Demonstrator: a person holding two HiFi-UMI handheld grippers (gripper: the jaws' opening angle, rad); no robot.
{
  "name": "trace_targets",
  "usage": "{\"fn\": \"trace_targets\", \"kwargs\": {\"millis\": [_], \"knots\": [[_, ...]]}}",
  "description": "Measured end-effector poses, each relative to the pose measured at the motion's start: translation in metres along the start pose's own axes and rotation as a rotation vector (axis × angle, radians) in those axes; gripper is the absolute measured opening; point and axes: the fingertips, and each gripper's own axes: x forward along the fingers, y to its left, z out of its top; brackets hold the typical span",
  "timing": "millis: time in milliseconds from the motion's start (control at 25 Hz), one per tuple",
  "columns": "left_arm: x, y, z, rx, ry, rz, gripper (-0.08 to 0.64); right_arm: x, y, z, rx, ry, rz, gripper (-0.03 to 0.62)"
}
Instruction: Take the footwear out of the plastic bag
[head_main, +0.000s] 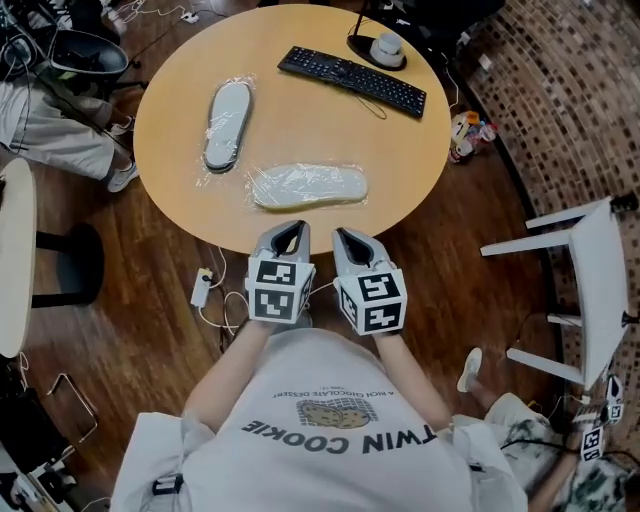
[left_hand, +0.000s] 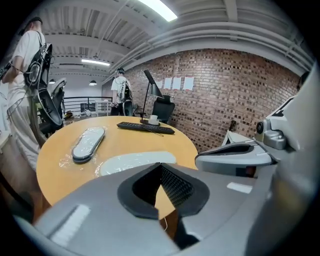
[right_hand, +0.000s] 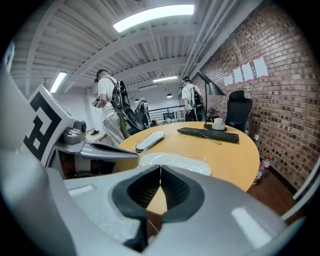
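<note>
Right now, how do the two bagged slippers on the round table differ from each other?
The left slipper has a dark grey rim; the near slipper is pale all over. The left slipper lies roughly lengthwise, pointing away from the person; the near slipper lies crosswise by the table edge. Both lie flat, each in its own clear plastic bag.

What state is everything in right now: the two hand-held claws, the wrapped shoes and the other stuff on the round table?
Left gripper: shut, empty.
Right gripper: shut, empty.
Near white flat slipper: inside a clear plastic bag, lying flat.
Far grey-edged flat slipper: inside another clear plastic bag, lying flat.
Black keyboard: lying flat, untouched.
White cup: upright.
</note>
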Motion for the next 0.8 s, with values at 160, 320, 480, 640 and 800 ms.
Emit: {"fn": "trace_targets", "kwargs": {"millis": [160,320,480,640,800], "knots": [[0.017,0.034,0.002,-0.011,0.032,0.012,0.006,0.030,-0.011,0.008,0.005,0.029,-0.015,0.002],[0.030,0.065,0.000,-0.025,0.065,0.048,0.006,0.052,-0.025,0.014,0.026,0.052,-0.016,0.003],[0.045,0.100,-0.016,-0.050,0.109,0.111,0.006,0.070,-0.039,0.006,0.042,0.088,-0.004,0.003],[0.064,0.140,-0.029,-0.053,0.146,0.211,0.008,0.087,-0.061,-0.001,0.036,0.119,0.017,0.003],[0.071,0.181,-0.042,-0.080,0.190,0.324,0.006,0.103,-0.083,-0.005,0.020,0.163,0.055,0.003]]}}
